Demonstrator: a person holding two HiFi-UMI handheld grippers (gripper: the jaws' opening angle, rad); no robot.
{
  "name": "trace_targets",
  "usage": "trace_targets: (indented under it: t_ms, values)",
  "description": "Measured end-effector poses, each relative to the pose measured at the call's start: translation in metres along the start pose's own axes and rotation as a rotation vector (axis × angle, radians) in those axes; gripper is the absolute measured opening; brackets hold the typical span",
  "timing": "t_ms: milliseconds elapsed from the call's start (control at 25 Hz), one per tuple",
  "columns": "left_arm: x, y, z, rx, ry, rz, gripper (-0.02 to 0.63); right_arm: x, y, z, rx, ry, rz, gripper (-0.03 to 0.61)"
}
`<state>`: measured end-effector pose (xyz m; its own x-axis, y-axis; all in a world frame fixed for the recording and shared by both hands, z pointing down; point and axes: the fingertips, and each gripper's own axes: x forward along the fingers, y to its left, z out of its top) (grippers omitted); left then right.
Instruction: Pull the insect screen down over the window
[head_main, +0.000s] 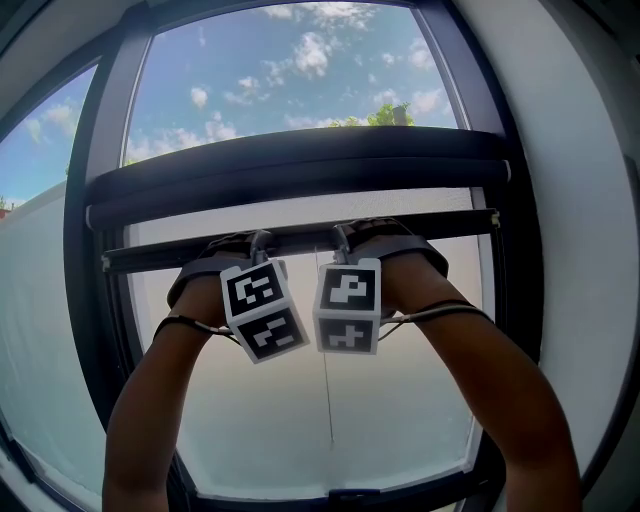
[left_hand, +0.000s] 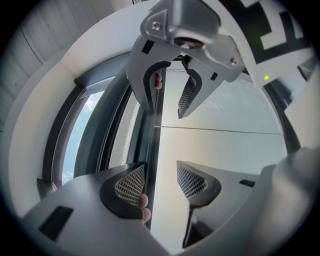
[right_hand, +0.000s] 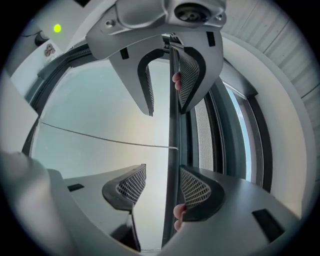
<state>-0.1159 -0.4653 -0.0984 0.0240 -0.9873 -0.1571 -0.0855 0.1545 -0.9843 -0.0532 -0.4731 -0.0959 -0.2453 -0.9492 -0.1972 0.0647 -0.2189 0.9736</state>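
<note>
Overhead, both grippers were up at the insect screen's pull bar (head_main: 450, 222), side by side near its middle, with the thin pull cord (head_main: 327, 400) hanging below them. The left gripper (left_hand: 161, 182) had its jaws apart, straddling the bar (left_hand: 151, 150); the bar ran close along the outer pad (left_hand: 131, 185), possibly touching it, though I couldn't be sure through that lens, and the other pad stood clear. The right gripper (right_hand: 162, 186) mirrored this: its jaws were spread and the bar (right_hand: 173, 150) lay beside the outer pad (right_hand: 196, 189). Neither was clamped on it. The bar sat just under the dark roller housing (head_main: 300, 165), high in the window frame (head_main: 85, 250), with only a narrow strip of mesh (right_hand: 202, 130) drawn out.
</note>
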Motion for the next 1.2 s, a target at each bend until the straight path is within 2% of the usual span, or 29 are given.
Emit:
trace_targets:
  t_ms: [80,200,600,840,1080,1200]
  values:
    - [-0.002,-0.006,0.000,0.010,0.005,-0.004,0.200,-0.002,0.008,0.001,-0.004,0.002,0.020,0.199]
    - [-0.004,-0.016,-0.001,0.026,0.008,0.002,0.152,-0.005,0.022,0.001,-0.014,0.005,0.044,0.199]
    - [-0.005,-0.040,-0.002,0.035,0.002,0.001,0.150,-0.009,0.047,0.003,-0.003,0.010,0.101,0.201]
    - [-0.010,-0.057,-0.004,0.031,-0.016,-0.041,0.150,-0.014,0.063,0.006,0.005,-0.014,0.112,0.199]
    - [-0.014,-0.098,-0.006,0.025,-0.034,-0.131,0.151,-0.020,0.100,0.008,-0.030,-0.012,0.167,0.201]
    - [-0.016,-0.111,-0.006,0.010,-0.043,-0.151,0.150,-0.022,0.113,0.008,-0.043,-0.006,0.176,0.199]
